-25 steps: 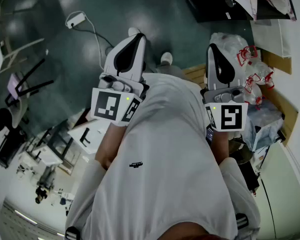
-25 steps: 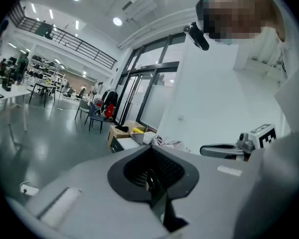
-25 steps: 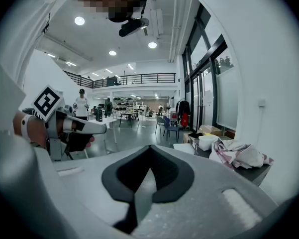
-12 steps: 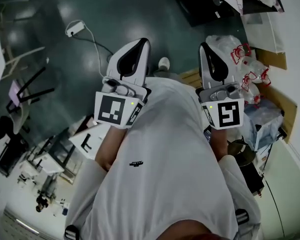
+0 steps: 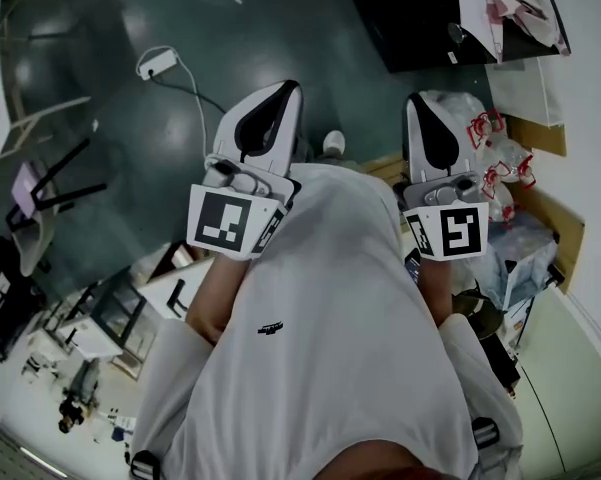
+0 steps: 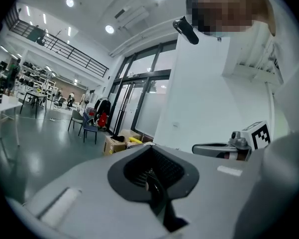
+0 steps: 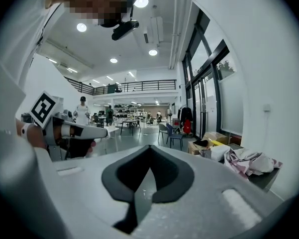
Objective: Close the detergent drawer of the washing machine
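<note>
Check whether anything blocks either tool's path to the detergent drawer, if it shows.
No washing machine or drawer shows in any view, so this cannot be judged. The left tool and right tool are shut, empty, held before the person's shirt.

Shirt (image 5: 320, 338) blocks the floor (image 5: 110, 138) under it in head view and is itself cut by the bottom edge. Black slab (image 5: 430, 18) above shirt clipped by frame top; bags (image 5: 495, 153) right of shirt partly behind right gripper (image 5: 415, 103).
</note>
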Demonstrator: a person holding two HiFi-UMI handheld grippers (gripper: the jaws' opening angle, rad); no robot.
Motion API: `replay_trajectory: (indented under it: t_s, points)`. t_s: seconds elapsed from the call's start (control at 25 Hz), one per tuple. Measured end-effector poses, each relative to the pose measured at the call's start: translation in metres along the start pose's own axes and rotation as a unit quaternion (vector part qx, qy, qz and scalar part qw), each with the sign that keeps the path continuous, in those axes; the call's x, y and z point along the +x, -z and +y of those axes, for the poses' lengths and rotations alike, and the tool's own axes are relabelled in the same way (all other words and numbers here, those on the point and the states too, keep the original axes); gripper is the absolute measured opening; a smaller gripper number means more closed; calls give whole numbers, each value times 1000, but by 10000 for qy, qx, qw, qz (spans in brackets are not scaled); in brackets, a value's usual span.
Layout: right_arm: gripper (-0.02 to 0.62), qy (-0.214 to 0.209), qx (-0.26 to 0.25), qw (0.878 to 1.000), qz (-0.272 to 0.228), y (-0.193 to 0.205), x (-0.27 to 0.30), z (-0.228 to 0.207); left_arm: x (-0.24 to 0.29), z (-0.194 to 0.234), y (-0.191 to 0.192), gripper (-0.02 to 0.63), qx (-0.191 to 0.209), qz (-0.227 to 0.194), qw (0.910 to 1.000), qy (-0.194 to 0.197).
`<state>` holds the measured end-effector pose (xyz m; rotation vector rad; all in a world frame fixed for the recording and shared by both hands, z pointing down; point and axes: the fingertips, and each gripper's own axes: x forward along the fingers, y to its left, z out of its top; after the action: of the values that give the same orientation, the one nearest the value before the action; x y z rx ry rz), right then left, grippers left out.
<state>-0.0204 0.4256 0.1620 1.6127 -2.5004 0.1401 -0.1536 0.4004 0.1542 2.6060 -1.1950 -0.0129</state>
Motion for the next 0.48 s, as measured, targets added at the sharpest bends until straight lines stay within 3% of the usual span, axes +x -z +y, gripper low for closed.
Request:
replay_trajectory:
  t_s: [0.48]
  points:
    - [-8,290,86,9995,76,-5,53,47,-24,75,0,14,-186,26,9997,130]
